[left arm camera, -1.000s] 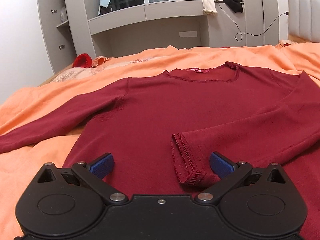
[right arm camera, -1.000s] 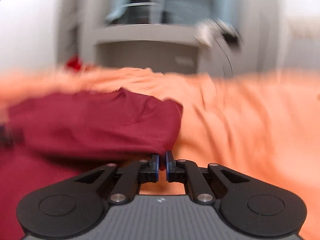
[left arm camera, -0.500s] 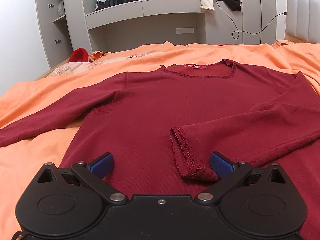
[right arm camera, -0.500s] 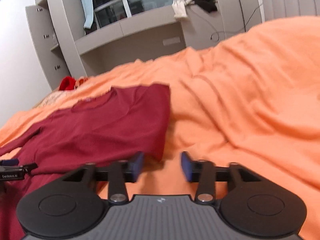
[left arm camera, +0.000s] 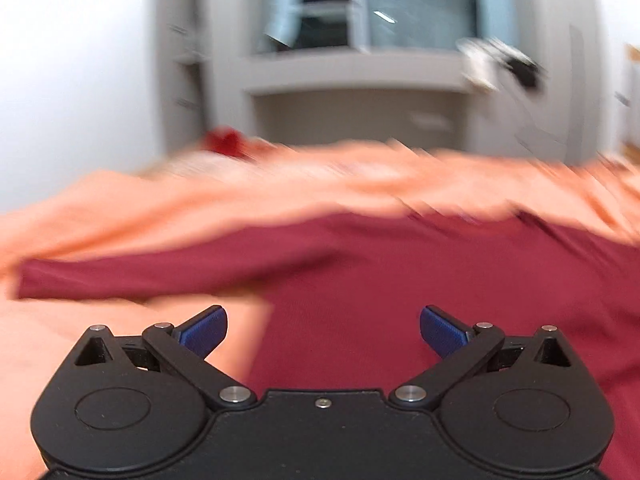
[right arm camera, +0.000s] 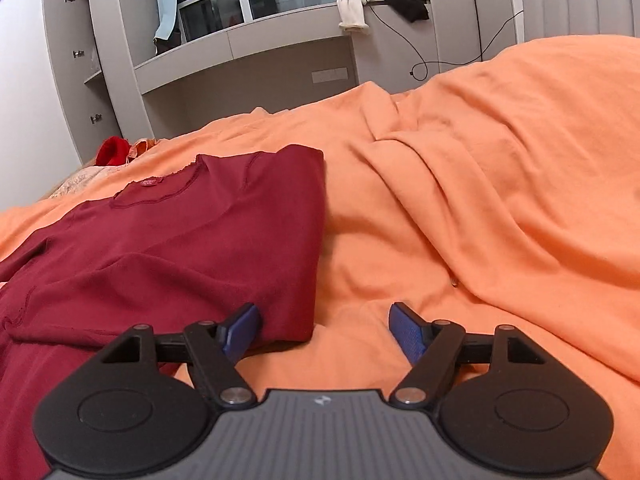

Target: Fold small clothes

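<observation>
The dark red top [right arm camera: 192, 232] lay flat on the orange bedcover [right arm camera: 480, 184], collar pointing away toward the grey desk [right arm camera: 248, 64], its length running front to back. The right gripper [right arm camera: 324, 334] had just been opening, empty beside the folded edge. The left gripper [left arm camera: 323, 330] was spread wide, empty.

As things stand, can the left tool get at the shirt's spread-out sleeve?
Probably yes. The left tool is open and empty, and the outstretched sleeve lies flat on the orange bedspread just ahead of it, with nothing on top. The left wrist view is blurred, so exact clearance is unclear.
</observation>
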### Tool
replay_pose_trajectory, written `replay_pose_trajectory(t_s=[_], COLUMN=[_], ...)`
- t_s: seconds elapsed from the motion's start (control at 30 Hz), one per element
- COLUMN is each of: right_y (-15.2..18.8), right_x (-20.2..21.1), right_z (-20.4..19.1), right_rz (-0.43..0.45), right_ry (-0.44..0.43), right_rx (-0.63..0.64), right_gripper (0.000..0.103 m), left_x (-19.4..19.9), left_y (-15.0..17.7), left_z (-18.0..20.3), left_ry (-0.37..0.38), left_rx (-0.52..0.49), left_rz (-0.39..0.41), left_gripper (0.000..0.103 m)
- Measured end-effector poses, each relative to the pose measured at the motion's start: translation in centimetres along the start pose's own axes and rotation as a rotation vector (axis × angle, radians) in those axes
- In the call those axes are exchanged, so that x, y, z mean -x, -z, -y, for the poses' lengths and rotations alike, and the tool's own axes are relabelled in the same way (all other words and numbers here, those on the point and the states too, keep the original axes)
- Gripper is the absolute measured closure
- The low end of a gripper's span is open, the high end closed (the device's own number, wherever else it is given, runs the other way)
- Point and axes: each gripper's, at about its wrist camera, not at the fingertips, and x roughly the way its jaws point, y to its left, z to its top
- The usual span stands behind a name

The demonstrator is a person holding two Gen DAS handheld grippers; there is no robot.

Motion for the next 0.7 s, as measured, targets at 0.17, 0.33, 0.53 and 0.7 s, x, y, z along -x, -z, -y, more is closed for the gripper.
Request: replay_pose_trajectory(t_s=[0.17, 0.33, 0.53, 0.7], right_y=[-0.1, -0.4, -0.4, -0.2], right_x=[1.4, 2.3, 2.5, 2.3], right_z=[0.4, 0.1, -0.6, -1.2], right_rz=[0.077, 0.144, 0.179, 0.187], right_ry=[-0.067, -0.148, -0.202, -0.222], right_rx=[-0.021, -0.032, -0.032, -0.018], right_gripper=[0.005, 0.000, 0.000, 0.000], left_x=[-0.2, 0.0, -2.3, -6.0], left_y=[-3.1, -5.8, -5.6, -2.6], left_z=[-6.9, -14.4, -22.5, -27.4], left_ry=[-0.171, -0.328, -0.375, -0.300], left_rx=[0.098, 0.191, 0.329, 0.503], left_rz=[-0.001, 0.035, -0.056, -0.166], left_gripper=[0.001, 0.001, 0.001, 0.001])
